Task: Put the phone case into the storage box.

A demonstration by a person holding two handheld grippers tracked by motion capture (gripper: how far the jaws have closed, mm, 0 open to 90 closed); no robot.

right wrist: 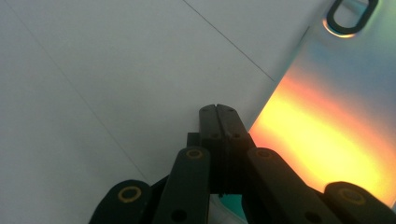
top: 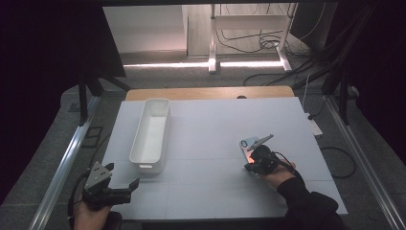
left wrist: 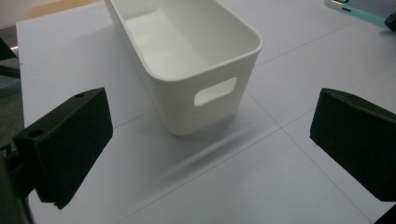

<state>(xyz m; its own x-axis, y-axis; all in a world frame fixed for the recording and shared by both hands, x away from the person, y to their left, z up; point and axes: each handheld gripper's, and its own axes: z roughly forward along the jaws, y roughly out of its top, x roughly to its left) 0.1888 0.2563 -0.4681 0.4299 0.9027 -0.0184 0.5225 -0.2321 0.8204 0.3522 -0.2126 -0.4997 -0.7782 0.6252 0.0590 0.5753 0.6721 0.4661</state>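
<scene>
Right gripper beside a phone, left gripper idle near the bin.

Nearest, the left gripper's jaws stand wide apart over bare table, facing the white bin. Farther right, the right gripper's jaws are pressed together, nothing visibly between them, against the edge of the iridescent phone lying flat. No readable writing shows.

A white surface is lying over a wooden top. At 12 o'clock, a light strip is glowing along the grey floor beneath a white frame. Cables are trailing at 1 o'clock; dark curtains are hanging at both sides.
</scene>
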